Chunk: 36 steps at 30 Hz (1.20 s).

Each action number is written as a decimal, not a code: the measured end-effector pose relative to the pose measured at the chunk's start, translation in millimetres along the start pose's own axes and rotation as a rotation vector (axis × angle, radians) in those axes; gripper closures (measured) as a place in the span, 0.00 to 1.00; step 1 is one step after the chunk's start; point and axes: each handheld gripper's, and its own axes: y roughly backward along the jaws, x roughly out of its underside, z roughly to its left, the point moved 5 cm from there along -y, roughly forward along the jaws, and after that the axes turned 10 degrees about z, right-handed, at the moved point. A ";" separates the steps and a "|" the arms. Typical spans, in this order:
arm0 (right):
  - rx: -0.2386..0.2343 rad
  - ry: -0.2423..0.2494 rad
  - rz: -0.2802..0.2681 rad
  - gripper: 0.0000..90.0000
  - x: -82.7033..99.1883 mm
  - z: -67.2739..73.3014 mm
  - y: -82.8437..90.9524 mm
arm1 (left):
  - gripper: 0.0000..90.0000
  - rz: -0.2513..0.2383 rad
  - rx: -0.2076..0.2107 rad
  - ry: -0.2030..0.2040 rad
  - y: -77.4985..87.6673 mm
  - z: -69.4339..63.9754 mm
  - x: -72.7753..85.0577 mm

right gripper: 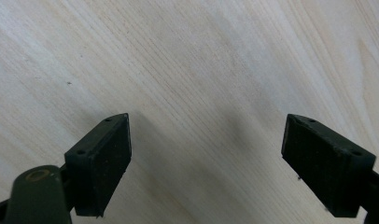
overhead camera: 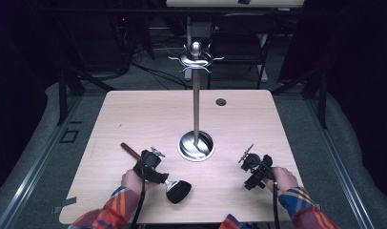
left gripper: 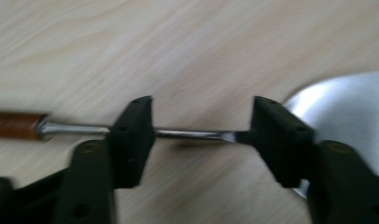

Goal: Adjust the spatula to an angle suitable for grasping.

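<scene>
I see a wooden table (overhead camera: 148,114) with a steel stand (overhead camera: 196,102) rising from a round base at the middle of the high view. My left gripper (overhead camera: 153,167) sits at the lower left of that frame, over a ladle (overhead camera: 175,188) that lies flat on the table: brown handle toward upper left, dark bowl toward lower centre. In the left gripper view the jaws are apart, one on each side of the ladle's thin metal shank (left gripper: 197,135), which runs across between them; whether they touch it I cannot tell. My right gripper (overhead camera: 253,169) is at the lower right, jaws spread wide over bare wood (right gripper: 201,70), holding nothing.
</scene>
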 end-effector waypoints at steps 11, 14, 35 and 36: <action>-0.001 -0.001 0.008 0.17 -0.9 1.1 0.4 | 0.26 0.024 0.087 0.230 -10.1 22.4 3.7; 0.004 -0.003 0.008 0.17 -0.7 0.6 0.1 | 0.24 0.019 0.098 0.233 -13.5 24.1 -1.5; -0.002 0.001 0.013 0.17 -0.8 1.2 1.0 | 0.58 0.027 -0.011 0.160 -20.8 44.9 -23.9; -0.006 -0.003 0.007 0.17 -1.1 1.8 0.8 | 0.59 0.025 -0.013 0.158 -20.9 46.5 -25.0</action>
